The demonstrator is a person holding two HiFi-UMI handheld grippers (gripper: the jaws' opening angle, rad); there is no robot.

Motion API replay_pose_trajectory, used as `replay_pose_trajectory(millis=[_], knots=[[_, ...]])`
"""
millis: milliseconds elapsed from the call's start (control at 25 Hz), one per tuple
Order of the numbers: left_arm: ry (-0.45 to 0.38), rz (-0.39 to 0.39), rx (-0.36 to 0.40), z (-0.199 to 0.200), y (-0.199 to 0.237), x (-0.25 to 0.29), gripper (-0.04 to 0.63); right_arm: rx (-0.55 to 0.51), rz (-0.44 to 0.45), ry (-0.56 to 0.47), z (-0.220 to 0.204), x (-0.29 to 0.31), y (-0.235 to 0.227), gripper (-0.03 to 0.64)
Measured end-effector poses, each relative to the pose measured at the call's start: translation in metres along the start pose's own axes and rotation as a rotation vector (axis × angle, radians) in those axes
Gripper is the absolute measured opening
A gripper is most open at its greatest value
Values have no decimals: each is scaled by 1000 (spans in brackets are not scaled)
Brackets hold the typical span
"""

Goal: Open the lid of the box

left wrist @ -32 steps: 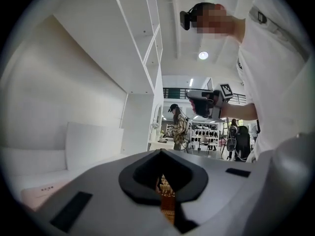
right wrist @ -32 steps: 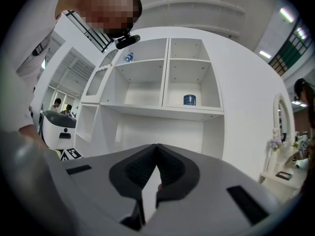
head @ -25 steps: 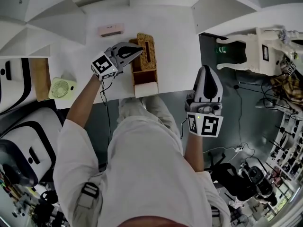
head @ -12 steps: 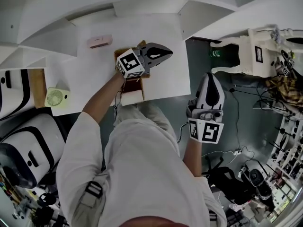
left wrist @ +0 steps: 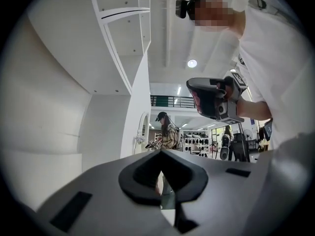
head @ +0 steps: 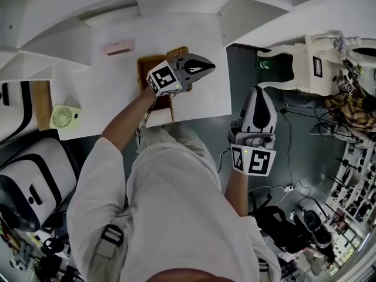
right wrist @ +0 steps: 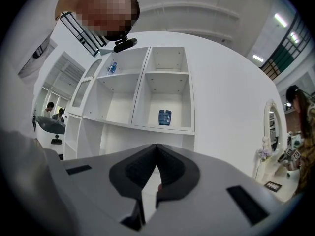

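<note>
The person is wearing a white short-sleeved shirt (head: pixel 176 216) and pale trousers (head: pixel 176 138), and a grey strap with a dark buckle (head: pixel 110 237) is showing at the shirt's left side. A small black camera (left wrist: pixel 184 6) is sitting on the head. The left gripper (head: pixel 209 66) is showing a grey shell with a black top panel that tapers to a point, and a white marker cube (head: pixel 164 79) printed with black squares is riding at its rear. The right gripper (head: pixel 257 90) is wearing the same grey-and-black shell and its own cube (head: pixel 254 160). A thin dark cable (head: pixel 222 156) is trailing beside it. Dark pads (right wrist: pixel 136 169) are lining the jaws.
</note>
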State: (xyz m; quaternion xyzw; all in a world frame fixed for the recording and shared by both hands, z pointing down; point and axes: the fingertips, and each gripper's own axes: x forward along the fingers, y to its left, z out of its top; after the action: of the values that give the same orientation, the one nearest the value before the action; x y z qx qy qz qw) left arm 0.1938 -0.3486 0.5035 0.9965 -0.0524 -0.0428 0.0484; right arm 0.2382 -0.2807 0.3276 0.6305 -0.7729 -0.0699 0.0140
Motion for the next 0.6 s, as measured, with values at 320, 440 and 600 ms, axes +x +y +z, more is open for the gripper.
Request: replay_pose_trajectory(millis=[320,440,600], knots=[[40,104,45,24,-3,-59,20,16,37,-42,15,-1,9,-5],[78,136,59,26,-11,-80,124,24,56,-48,17,-3,18,-5],[117,177,57,35,-32,-100,262,38,92,-57,27,-4,29,-5]])
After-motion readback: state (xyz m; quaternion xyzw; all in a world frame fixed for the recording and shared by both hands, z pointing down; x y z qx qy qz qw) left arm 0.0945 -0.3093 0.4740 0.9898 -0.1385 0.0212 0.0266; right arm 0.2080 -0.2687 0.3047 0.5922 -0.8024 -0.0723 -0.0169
